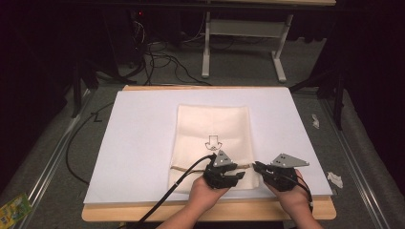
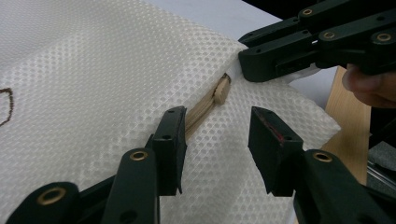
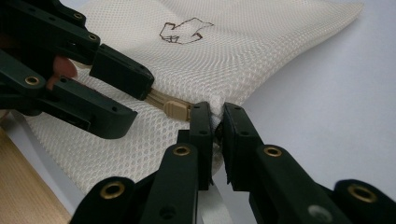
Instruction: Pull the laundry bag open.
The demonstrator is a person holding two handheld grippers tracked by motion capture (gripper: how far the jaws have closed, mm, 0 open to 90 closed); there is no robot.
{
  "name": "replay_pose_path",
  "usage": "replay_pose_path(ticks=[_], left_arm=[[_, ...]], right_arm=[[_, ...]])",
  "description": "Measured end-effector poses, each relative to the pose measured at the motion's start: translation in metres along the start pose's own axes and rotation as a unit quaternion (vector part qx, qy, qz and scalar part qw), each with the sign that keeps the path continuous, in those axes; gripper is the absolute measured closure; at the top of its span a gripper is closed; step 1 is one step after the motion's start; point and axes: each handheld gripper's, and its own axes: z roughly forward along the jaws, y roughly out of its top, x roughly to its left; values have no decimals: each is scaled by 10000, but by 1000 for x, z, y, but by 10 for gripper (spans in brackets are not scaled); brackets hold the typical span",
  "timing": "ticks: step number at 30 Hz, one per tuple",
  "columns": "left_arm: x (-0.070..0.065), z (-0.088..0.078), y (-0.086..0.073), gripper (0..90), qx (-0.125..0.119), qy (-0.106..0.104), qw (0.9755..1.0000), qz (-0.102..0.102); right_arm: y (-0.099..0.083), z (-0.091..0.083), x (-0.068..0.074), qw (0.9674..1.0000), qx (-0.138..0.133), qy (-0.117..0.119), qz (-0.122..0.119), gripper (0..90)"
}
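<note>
The bag (image 2: 116, 70) at frame centre is cream mesh cloth, dimpled and matt, with a smooth tan plastic zipper pull (image 2: 222, 89). Under it lies smooth white paper (image 1: 143, 133) on a pale wooden desk (image 1: 215, 212). The tongs are matt black plastic with brass rivets.

A wooden table (image 1: 143, 212) carries a white sheet (image 1: 138, 138); centred on that sheet lies a cream mesh bag (image 1: 215, 129), flat.

One mesh bag (image 1: 214, 138) with one tan zipper (image 2: 205, 106) and one printed mark (image 1: 212, 142). One white sheet (image 1: 138, 143) under the bag. Two grippers, left (image 1: 228, 177) and right (image 1: 258, 168), at the bag's near edge.
</note>
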Motion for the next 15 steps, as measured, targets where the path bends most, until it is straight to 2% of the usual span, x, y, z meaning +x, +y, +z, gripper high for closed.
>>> replay_pose_path(ticks=[8,15], left_arm=[[-3,10,3,642,-38,17,10000,-28],[-4,17,3,756,-162,-75,9996,-240]], right_arm=[[1,-1,1,10000,-30,20,-9,844],[1,-1,1,10000,-44,42,-1,845]])
